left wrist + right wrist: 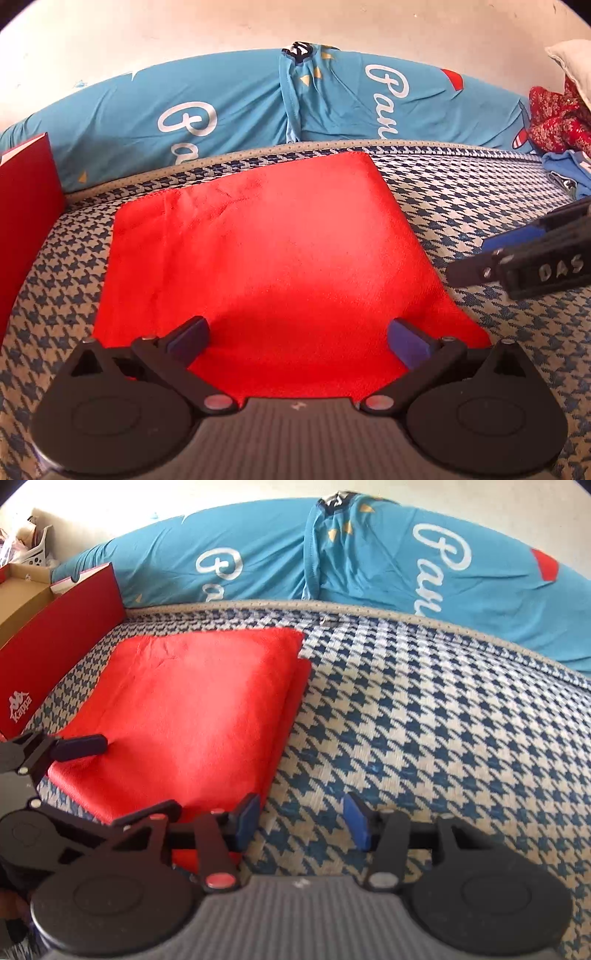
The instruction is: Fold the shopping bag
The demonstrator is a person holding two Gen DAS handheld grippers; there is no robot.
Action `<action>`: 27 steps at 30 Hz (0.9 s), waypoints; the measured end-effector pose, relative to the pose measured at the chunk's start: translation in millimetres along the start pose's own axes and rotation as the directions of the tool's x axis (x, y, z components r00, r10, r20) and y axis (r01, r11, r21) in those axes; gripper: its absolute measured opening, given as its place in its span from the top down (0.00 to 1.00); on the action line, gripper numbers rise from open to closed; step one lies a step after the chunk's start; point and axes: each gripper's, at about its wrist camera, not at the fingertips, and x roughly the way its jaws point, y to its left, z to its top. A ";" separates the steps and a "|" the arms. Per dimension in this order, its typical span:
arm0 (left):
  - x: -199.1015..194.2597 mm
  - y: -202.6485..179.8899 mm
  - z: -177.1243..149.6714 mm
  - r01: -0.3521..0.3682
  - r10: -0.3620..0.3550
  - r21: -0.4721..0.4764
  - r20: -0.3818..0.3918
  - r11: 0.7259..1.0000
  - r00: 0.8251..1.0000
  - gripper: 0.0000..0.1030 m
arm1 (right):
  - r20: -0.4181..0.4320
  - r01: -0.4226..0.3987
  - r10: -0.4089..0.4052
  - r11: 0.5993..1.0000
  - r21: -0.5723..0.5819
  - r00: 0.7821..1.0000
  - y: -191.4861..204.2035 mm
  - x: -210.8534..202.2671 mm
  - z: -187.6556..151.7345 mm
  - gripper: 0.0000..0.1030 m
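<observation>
Red shopping bag [266, 258] is lying limp, light, already folded; both jaws are standing apart, empty; I'd be pinching its right-hand edge.

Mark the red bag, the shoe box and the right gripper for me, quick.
red bag [192, 716]: right wrist view, middle of its folded top layer.
shoe box [62, 624]: right wrist view, its red side wall.
right gripper [301, 821]: right wrist view, gap between its blue-padded fingertips, over the mat.
</observation>
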 end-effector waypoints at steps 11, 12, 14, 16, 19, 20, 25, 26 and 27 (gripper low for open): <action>1.9 -2.9 2.4 -0.024 0.024 -0.004 0.006 1.000 1.000 0.00 | -0.064 0.025 -0.027 0.999 -0.032 0.998 10.8 20.3 -0.9 0.44; 2.1 -3.2 2.3 -0.026 0.026 -0.004 0.008 1.000 1.000 0.00 | -0.065 0.036 -0.038 0.999 -0.032 0.997 11.2 21.7 -1.3 0.39; 2.1 -3.4 1.8 -0.026 0.026 -0.007 0.010 1.000 1.000 0.00 | -0.063 0.052 -0.054 0.998 -0.025 0.997 11.0 23.8 -0.9 0.35; 2.4 -3.6 2.0 -0.028 0.028 -0.008 0.010 1.000 1.000 0.00 | -0.061 0.065 -0.066 0.998 -0.016 0.996 9.9 25.3 -0.6 0.32; 2.0 -2.9 0.7 -0.025 0.025 -0.011 0.015 1.000 1.000 0.00 | -0.057 0.069 -0.068 0.998 0.009 0.996 6.0 29.1 -0.1 0.30; 1.9 -2.5 0.6 -0.024 0.024 -0.013 0.016 1.000 1.000 0.00 | -0.052 0.078 -0.077 0.997 0.011 0.996 5.7 30.2 0.0 0.28; 1.6 -2.8 0.8 -0.026 0.026 -0.011 0.017 1.000 1.000 0.00 | -0.027 0.130 -0.130 0.991 -0.005 0.991 9.1 35.0 1.5 0.22; 1.6 -2.9 0.8 -0.027 0.027 -0.010 0.017 1.000 1.000 0.00 | -0.020 0.153 -0.153 0.988 -0.008 0.988 9.6 36.4 2.3 0.21; 1.7 -3.1 0.9 -0.027 0.027 -0.009 0.017 1.000 0.999 0.00 | -0.017 0.160 -0.160 0.987 -0.006 0.987 8.8 37.3 2.8 0.21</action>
